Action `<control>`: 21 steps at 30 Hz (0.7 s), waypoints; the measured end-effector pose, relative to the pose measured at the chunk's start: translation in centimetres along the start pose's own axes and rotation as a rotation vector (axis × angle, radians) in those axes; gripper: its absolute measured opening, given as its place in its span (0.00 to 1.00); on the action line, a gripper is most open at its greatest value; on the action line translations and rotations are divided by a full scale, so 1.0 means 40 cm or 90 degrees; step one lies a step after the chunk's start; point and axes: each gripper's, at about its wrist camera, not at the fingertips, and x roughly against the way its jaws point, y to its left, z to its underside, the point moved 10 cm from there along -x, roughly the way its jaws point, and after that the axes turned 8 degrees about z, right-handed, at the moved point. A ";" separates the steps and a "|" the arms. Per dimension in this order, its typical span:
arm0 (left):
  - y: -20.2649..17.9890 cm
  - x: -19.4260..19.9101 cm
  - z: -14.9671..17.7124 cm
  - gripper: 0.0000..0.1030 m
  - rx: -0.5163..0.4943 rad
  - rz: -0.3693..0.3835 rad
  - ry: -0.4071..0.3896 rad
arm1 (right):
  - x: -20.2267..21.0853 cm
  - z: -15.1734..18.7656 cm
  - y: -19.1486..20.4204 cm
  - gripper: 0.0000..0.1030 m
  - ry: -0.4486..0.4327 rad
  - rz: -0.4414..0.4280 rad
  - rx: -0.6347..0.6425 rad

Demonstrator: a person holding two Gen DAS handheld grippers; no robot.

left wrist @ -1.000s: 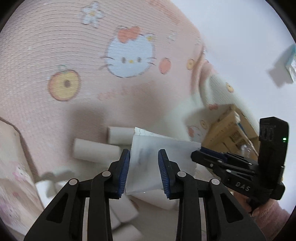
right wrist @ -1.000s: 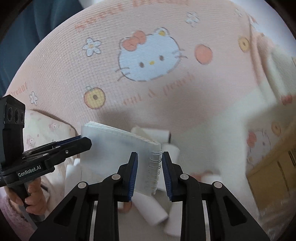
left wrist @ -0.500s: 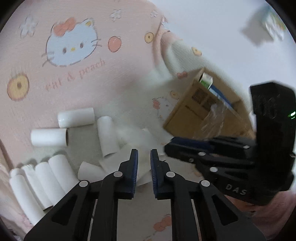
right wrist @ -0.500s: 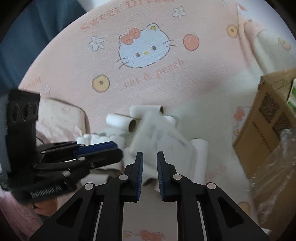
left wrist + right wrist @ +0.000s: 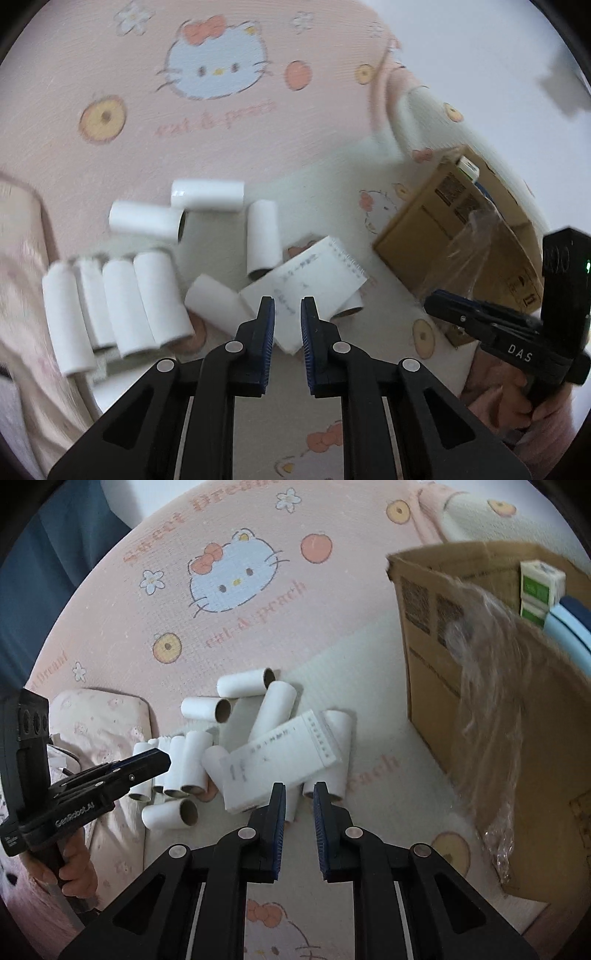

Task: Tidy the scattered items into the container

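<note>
A white spiral notebook [image 5: 314, 280] [image 5: 280, 764] lies flat across several white cardboard tubes [image 5: 147, 302] [image 5: 184, 760] on the pink blanket. My left gripper [image 5: 288, 304] hovers just over the notebook's near edge, jaws nearly together with nothing between them. My right gripper [image 5: 299, 790] hangs near the notebook's right end, shut and empty. Each gripper shows in the other's view: the right gripper [image 5: 434, 301] and the left gripper [image 5: 164, 760], each held by a hand. The open cardboard box [image 5: 417, 236] [image 5: 443, 686] stands to the right of the pile.
Crumpled clear plastic film [image 5: 491, 686] hangs over the box's near wall. A green-and-white carton [image 5: 541, 587] and something blue stand inside the box. A pale pillow [image 5: 103, 716] lies left of the tubes. The blanket carries a cat print [image 5: 232, 579].
A second ago both grippers held the notebook up between their jaws. Now it lies on the tubes, both jaw pairs have narrowed, and both grippers have backed away, with the box now in view.
</note>
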 end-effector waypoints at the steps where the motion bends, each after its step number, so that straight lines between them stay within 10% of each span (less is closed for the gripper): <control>1: 0.002 0.001 0.006 0.17 0.017 0.004 -0.003 | 0.000 0.002 -0.006 0.12 -0.004 -0.003 -0.005; 10: 0.061 -0.031 0.077 0.32 0.241 0.018 -0.076 | -0.041 0.019 -0.034 0.13 0.005 -0.006 -0.024; 21: 0.101 -0.106 0.119 0.32 0.332 0.033 -0.087 | -0.118 0.013 -0.030 0.19 0.039 -0.044 -0.028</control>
